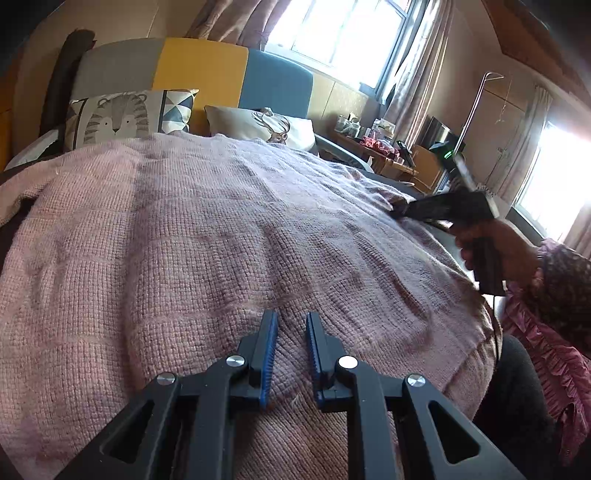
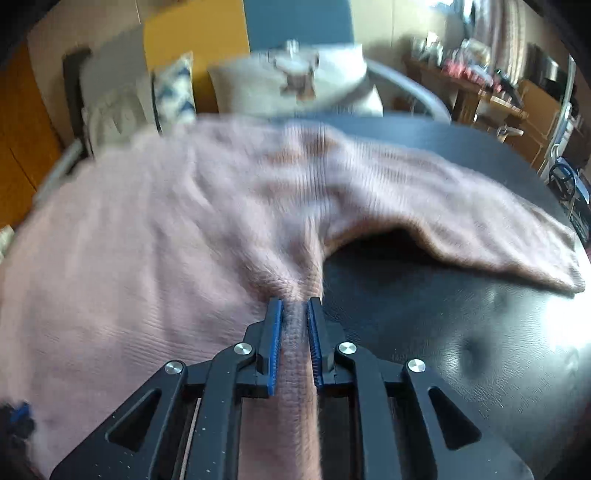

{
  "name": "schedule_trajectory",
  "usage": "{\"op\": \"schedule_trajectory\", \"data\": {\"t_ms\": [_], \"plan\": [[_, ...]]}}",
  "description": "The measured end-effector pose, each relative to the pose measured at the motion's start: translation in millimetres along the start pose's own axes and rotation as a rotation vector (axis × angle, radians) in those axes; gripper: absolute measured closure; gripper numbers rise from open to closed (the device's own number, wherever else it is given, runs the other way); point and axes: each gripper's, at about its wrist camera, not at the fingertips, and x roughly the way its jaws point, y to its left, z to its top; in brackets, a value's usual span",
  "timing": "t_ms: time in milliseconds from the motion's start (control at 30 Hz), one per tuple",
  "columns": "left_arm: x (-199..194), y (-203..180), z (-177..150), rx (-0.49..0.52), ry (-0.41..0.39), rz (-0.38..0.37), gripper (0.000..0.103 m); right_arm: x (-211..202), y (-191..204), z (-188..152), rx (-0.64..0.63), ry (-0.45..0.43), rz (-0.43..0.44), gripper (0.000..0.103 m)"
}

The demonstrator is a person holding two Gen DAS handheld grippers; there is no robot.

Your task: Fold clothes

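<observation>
A pink knit sweater [image 1: 221, 229] lies spread over a dark table. In the left wrist view its ribbed hem runs between the fingers of my left gripper [image 1: 292, 319], which is shut on it near the table's front edge. My right gripper [image 1: 397, 212], held by a hand [image 1: 480, 240], pinches the sweater's right edge further back. The right wrist view is blurred by motion. There my right gripper [image 2: 295, 301] is shut on a bunched ridge of the sweater [image 2: 166, 229], lifted slightly. One sleeve [image 2: 480, 225] trails to the right over the table [image 2: 461, 350].
Behind the table stands a sofa with a grey, yellow and blue back [image 1: 199, 66] and two printed pillows [image 1: 122, 114]. A cluttered desk [image 1: 384, 147] and bright windows [image 1: 343, 33] are at the back right. A person's pink ruffled clothing [image 1: 546, 347] is at the right edge.
</observation>
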Motion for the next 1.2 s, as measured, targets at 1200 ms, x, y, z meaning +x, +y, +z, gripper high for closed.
{"op": "schedule_trajectory", "data": {"t_ms": [1200], "plan": [[-17.8, 62.3, 4.3, -0.173, 0.011, 0.195, 0.082, -69.7, 5.3, -39.1, -0.02, -0.077, 0.107, 0.079]]}}
